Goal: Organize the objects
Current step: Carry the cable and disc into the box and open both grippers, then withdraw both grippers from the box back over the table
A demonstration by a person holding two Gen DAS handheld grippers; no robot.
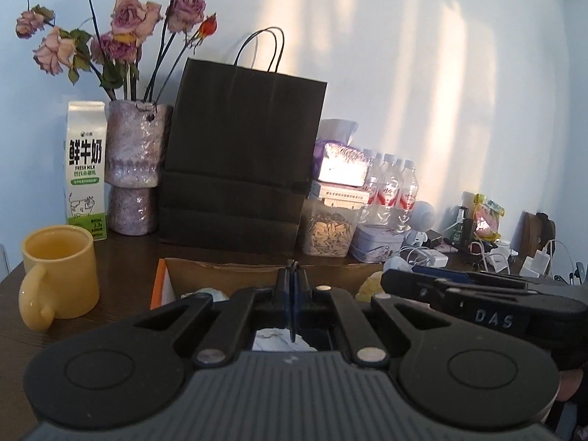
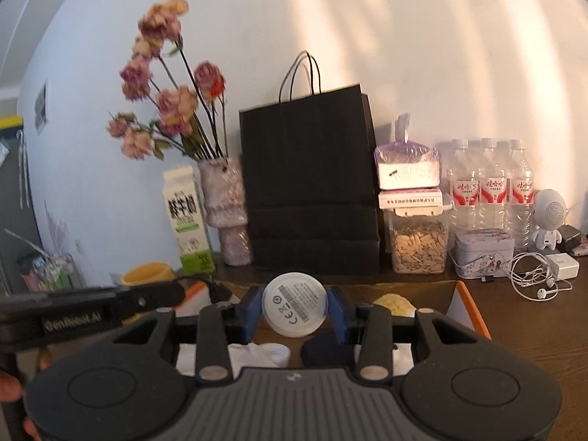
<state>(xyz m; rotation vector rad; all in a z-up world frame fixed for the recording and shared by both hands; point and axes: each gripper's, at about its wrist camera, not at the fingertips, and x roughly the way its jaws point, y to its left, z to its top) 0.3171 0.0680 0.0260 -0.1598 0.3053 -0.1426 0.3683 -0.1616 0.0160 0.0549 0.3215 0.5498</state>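
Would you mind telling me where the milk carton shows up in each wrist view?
Left wrist: milk carton at far left, beside the vase.
Right wrist: milk carton left of centre, beside the same vase.
Shared landmark: black paper bag.

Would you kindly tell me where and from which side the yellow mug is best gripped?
Grip the yellow mug by its rim, from above: it stands upright and open-topped, so one finger can go inside the wall. Its handle faces the camera, a second option from the front.
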